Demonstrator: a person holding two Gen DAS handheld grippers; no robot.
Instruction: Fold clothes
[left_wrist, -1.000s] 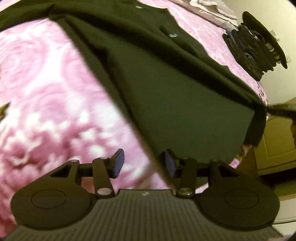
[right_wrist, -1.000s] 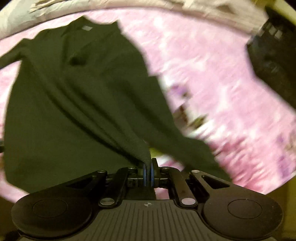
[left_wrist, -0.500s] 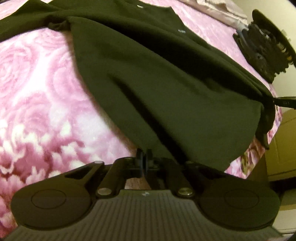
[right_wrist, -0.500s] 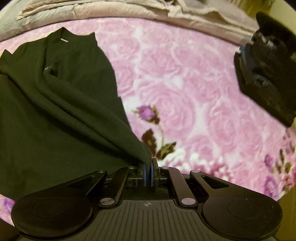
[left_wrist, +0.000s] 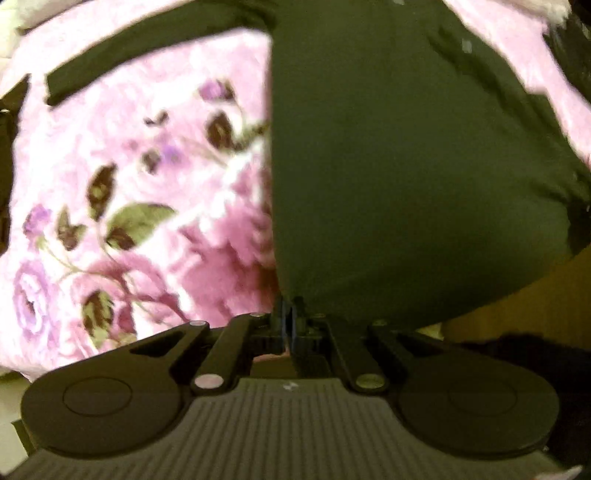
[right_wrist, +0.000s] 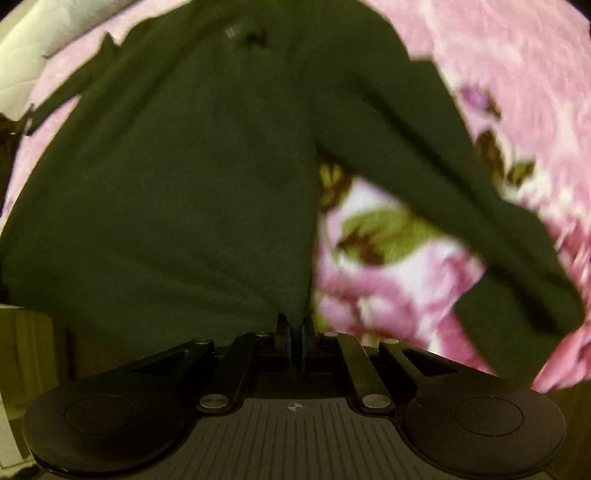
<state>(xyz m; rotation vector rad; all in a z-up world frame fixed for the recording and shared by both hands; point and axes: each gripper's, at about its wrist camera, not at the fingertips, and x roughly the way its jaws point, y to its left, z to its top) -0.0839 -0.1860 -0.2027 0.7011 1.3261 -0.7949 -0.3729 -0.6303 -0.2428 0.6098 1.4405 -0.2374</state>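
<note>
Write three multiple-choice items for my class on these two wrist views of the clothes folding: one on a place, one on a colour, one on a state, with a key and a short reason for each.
1. Where does the dark shirt lie?
A. on a pink floral blanket
B. on a wooden floor
C. in a basket

2. What colour is the shirt?
A. white
B. very dark green-black
C. bright red

3. How does the left hand-held gripper stand?
A. wide open, away from any cloth
B. shut on an edge of the shirt
C. out of view

Key: 1 A, pink roses and leaves show around the shirt in both views. 2 B, the cloth reads dark against the pink. 3 B, its jaws meet with the shirt's edge pinched between them; the right hand-held gripper pinches the shirt likewise.
</note>
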